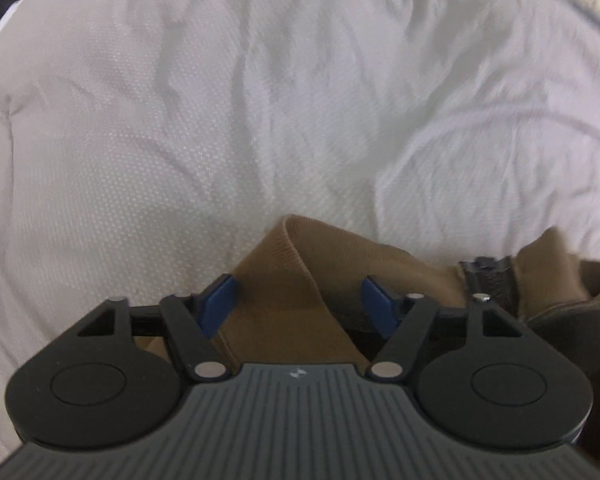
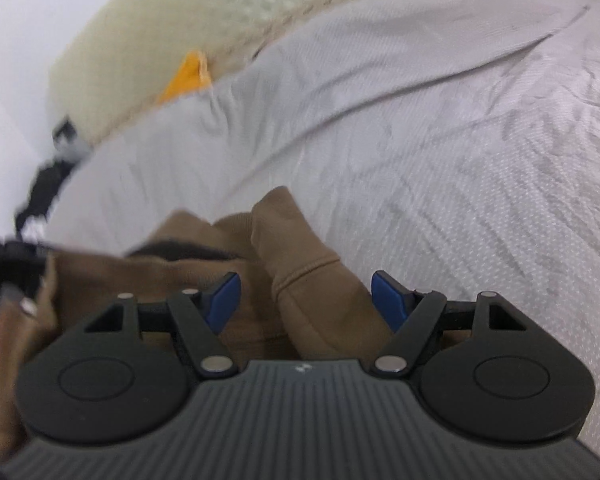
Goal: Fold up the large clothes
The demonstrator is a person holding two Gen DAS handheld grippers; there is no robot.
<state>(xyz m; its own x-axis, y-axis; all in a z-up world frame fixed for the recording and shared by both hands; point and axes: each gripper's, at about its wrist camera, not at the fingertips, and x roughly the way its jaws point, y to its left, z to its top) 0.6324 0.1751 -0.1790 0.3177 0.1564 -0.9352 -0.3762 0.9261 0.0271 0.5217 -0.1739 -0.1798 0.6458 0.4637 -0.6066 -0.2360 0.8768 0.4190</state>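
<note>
A brown garment [image 1: 296, 304] lies bunched on a white textured bedspread [image 1: 180, 140]. In the left wrist view its ribbed hem sits between the blue pads of my left gripper [image 1: 298, 300], whose jaws stand wide open around the cloth. In the right wrist view the same brown garment [image 2: 300, 272] shows a cuffed fold between the blue pads of my right gripper [image 2: 306, 300], also wide open around it. The cloth under both gripper bodies is hidden.
The other gripper's dark tip [image 1: 488, 276] shows at the right of the left wrist view. A cream fluffy blanket [image 2: 160, 28], a yellow item [image 2: 188, 76] and dark objects [image 2: 44, 188] lie at the bed's far edge. The white bedspread [image 2: 460, 140] stretches right.
</note>
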